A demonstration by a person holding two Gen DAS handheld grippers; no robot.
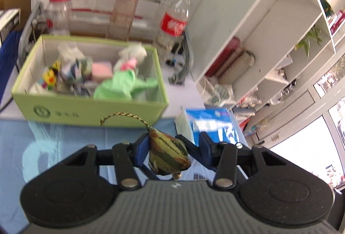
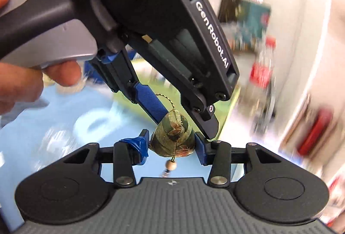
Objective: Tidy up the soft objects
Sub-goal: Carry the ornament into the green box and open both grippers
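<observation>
Both grippers' jaws clamp the brocade sachet (image 2: 173,139) (small, likely light and squashy). Grip its padded body, not the cord loop (image 1: 127,116).

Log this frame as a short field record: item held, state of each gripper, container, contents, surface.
item held: small green-and-gold brocade sachet with a braided cord loop and a bead tassel
left gripper: shut on the sachet, lifted off the cloth
right gripper: shut on the same sachet, from below the left one
container: open light-green cardboard box, behind the sachet
box contents: mint-green cloth, pink sponge block, other soft items, blurred
surface: light-blue tablecloth
</observation>
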